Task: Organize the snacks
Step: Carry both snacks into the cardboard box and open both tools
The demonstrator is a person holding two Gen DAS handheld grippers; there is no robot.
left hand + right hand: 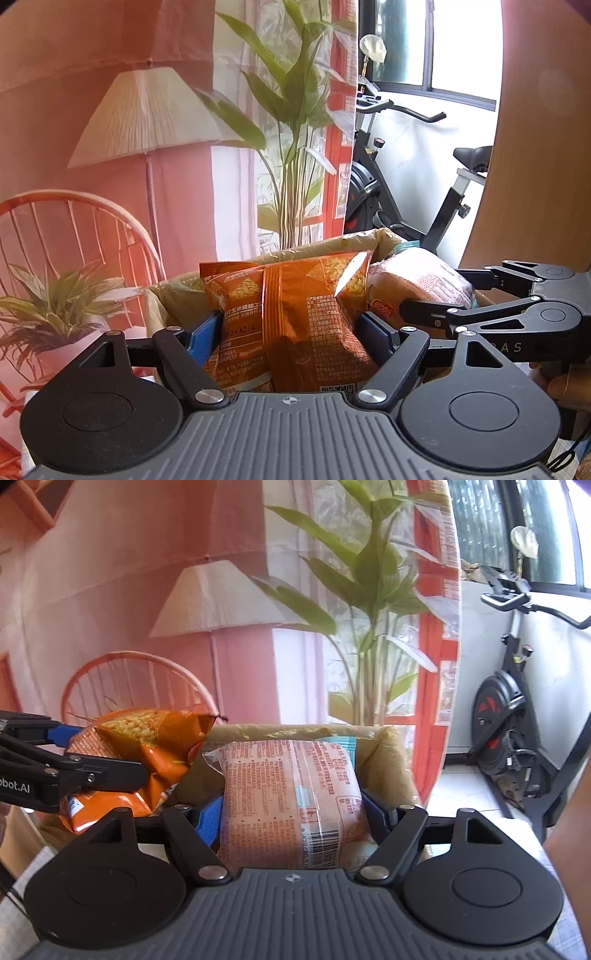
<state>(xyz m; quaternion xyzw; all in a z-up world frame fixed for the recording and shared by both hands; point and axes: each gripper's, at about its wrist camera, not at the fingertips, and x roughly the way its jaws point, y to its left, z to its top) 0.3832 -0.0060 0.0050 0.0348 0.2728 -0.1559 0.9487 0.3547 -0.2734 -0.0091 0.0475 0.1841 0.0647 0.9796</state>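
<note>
In the lower centre of the left wrist view, the left gripper (291, 328) is clamped on an orange snack bag (295, 314), its blue pads (203, 332) pressing both sides. At centre right of that frame the right gripper (421, 295) grips a pink-printed snack packet (417, 277); in the right wrist view this packet (291, 797) fills the lower centre between the pads. Both packs sit over an open cardboard box (391, 760) lined with yellowish plastic, at mid-frame, before a printed backdrop (147, 110).
</note>
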